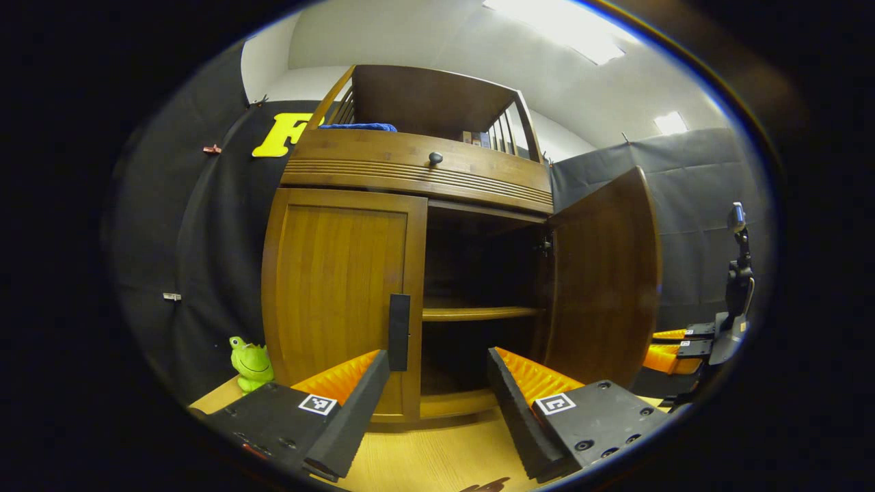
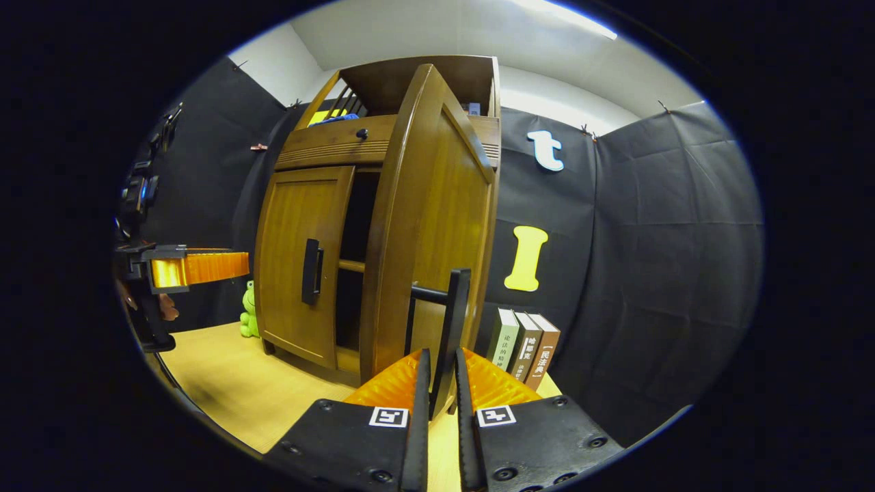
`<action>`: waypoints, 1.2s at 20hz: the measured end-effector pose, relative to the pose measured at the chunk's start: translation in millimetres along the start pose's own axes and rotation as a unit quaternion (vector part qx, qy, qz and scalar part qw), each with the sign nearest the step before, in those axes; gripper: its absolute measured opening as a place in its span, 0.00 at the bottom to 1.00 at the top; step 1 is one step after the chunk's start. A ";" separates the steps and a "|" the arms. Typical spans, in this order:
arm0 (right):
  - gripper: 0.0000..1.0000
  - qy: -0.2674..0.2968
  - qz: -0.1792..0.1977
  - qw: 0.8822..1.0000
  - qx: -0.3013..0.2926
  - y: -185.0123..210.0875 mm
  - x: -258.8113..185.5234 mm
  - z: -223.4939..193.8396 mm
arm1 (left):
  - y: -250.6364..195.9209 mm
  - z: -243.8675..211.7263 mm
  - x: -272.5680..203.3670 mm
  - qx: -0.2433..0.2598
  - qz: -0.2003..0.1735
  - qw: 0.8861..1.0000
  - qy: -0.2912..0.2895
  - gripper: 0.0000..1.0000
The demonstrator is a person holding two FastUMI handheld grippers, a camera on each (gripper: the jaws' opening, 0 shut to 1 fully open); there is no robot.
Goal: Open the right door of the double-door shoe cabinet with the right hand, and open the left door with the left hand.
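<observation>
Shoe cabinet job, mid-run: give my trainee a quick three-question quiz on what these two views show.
1. True or false: the right door is swung open.
2. The right gripper is shut on: A) the right door handle B) a book C) the frog toy
3. Fill in: the left gripper is ____, facing the closed left door.

Key: 1 true; 2 A; 3 open.

The light wooden desk (image 2: 232, 383) carries the cabinet (image 2: 321, 225). A green frog toy (image 1: 251, 363) sits on it just left of the cabinet, and three upright books (image 2: 524, 347) stand at its right side.
</observation>
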State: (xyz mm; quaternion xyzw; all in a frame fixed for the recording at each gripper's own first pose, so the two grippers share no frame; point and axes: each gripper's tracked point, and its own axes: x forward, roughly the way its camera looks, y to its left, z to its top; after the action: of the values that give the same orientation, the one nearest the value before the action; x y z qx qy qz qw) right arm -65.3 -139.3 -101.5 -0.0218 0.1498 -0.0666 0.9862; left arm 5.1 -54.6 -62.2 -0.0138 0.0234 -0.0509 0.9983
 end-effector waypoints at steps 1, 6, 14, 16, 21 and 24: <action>0.22 0.000 -0.001 1.000 0.008 -5.1 -2.3 0.0 | -0.4 0.7 3.5 0.000 0.003 1.000 0.000 0.90; 0.18 -0.003 -0.027 0.999 0.022 -42.3 -11.5 -3.2 | -2.3 -0.9 25.2 -0.006 0.014 1.000 -0.003 0.88; 0.15 -0.019 -0.080 0.996 0.023 -93.4 -31.0 -1.7 | 10.5 -19.1 72.5 0.013 0.039 0.999 0.002 0.92; 0.15 -0.024 -0.067 0.997 0.034 -91.4 -39.1 -1.5 | 19.4 -22.4 82.5 0.021 0.059 0.998 -0.001 0.90; 0.17 -0.050 -0.058 0.997 0.025 -92.3 -56.6 8.9 | 40.7 -12.9 107.5 0.005 0.085 0.996 -0.018 0.89; 0.35 -0.077 -0.061 0.995 0.030 -99.6 -67.1 19.0 | 47.9 -10.1 119.6 -0.015 0.086 0.996 -0.022 0.89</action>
State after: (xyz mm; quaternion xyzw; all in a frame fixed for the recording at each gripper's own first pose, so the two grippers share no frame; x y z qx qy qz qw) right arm -135.5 -228.3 -57.5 -0.0066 0.0702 -0.1289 0.9891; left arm 128.3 -19.4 -79.1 -0.0275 0.0035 0.0354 0.9990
